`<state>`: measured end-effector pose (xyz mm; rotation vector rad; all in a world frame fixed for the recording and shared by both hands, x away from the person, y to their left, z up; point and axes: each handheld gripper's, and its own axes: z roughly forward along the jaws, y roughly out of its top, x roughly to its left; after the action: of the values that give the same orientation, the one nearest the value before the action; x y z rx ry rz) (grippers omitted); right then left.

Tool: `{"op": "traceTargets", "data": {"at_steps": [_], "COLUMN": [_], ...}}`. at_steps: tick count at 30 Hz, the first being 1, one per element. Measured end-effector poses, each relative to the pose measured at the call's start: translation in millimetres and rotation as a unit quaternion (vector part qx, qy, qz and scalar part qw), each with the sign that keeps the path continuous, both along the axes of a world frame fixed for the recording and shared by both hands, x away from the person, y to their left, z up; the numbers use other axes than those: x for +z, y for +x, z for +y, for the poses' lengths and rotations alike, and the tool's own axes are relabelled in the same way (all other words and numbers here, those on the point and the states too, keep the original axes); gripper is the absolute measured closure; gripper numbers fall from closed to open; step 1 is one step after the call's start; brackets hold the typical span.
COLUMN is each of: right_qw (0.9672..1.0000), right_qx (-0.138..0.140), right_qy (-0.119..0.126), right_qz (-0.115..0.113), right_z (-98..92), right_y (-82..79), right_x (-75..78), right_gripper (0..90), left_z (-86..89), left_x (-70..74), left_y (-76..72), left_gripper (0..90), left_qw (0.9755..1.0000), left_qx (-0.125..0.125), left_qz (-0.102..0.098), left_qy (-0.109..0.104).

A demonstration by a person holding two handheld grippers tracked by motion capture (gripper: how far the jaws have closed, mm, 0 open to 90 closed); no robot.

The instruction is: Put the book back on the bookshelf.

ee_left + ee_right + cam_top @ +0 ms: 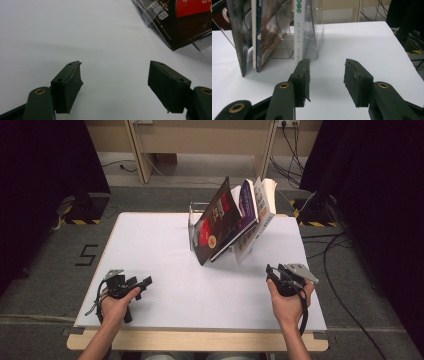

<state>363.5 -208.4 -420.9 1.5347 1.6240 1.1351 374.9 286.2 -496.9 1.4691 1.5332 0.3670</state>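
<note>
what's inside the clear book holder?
The clear holder has three leaning books: a dark red-and-black one, a purple one, a white one. The books hide its base.

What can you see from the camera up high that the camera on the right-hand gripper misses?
The high view alone takes in both hands, the left gripper, the whole white table and the floor around it. The right gripper view alone looks closely along the right gripper, its jaws apart with nothing between them, and shows the clear stand plainly. Both show the leaning books and the table.
</note>
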Motion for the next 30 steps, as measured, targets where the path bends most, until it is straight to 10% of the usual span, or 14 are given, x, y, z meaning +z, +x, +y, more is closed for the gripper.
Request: {"op": "traceTargets", "data": {"at_steps": [30], "right_qw": [0.9997], "right_qx": [-0.025], "right_qy": [-0.001], "right_qz": [0.007], "right_z": [-19.7], "right_y": [-4.6], "right_x": [-37.1], "right_gripper": [56.0], "left_z": [-2.5], "left_x": [-4.3], "left_y": [-2.9], "left_gripper": [25.7], "left_qw": [0.9999], "left_qx": [-0.003], "left_qz": [-0.005], "left_qy": [0.015]}}
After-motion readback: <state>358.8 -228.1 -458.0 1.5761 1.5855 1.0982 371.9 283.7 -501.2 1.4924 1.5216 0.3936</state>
